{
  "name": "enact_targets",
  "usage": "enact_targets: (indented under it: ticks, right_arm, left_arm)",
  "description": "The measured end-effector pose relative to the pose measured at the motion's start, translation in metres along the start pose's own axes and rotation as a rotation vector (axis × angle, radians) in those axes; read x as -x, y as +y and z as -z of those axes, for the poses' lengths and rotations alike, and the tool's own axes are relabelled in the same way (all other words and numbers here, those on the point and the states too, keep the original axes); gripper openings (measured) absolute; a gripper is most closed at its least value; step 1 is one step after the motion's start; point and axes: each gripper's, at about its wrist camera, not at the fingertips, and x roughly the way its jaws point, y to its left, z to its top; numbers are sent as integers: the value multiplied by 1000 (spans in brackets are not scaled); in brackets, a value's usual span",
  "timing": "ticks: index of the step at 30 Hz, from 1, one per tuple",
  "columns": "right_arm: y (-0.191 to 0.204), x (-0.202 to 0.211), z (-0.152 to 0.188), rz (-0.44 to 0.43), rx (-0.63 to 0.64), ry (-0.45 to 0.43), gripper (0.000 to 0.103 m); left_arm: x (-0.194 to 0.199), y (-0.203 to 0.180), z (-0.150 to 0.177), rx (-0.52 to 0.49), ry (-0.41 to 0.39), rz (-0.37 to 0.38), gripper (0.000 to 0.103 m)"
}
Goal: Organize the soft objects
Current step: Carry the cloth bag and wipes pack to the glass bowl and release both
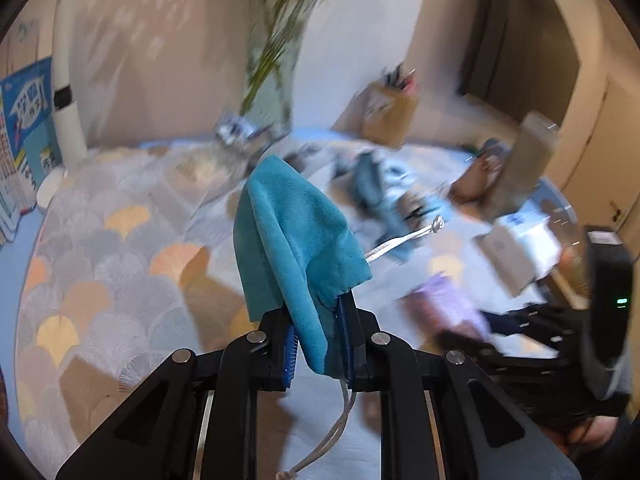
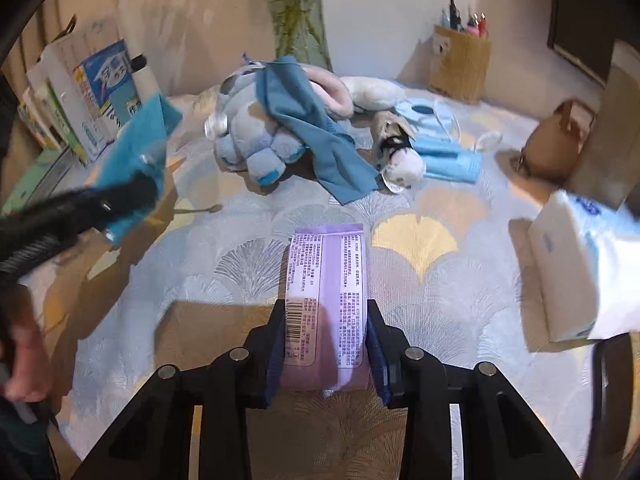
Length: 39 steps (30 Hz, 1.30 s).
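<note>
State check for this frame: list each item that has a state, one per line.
left gripper: shut on teal pouch
teal pouch: lifted, drawstring hanging loose
right gripper: shut on purple packet
purple packet: clamped between the pads
blue plush toy: lying under blue cloth
face masks: lying flat

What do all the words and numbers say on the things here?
Purple pack in the right gripper: columns of small print and a barcode, too small to read.
Blue and white book leaning at the left: large characters, too blurred to read with certainty.
White tissue pack at the right: a blue mark, blurred.
Teal pouch in the left gripper: no text.
</note>
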Motion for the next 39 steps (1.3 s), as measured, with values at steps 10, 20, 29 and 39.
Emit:
enact_targets:
  ticks: [10, 20, 29, 39]
  right_arm:
    - [-55, 115, -28, 74, -85, -276, 35]
    - [-199, 187, -33, 238, -338, -357, 35]
    - [-331, 167, 8, 291, -673, -226, 35]
    - [-377, 158, 45, 347, -839, -103, 60]
  left_arm:
    - [41, -91, -60, -91, -166, 126, 15]
    - [-5, -237, -114, -278, -158, 325, 15]
    - [-109, -347, -97, -404, 95, 507, 15]
    - [-155, -397, -82, -435, 198, 576, 56]
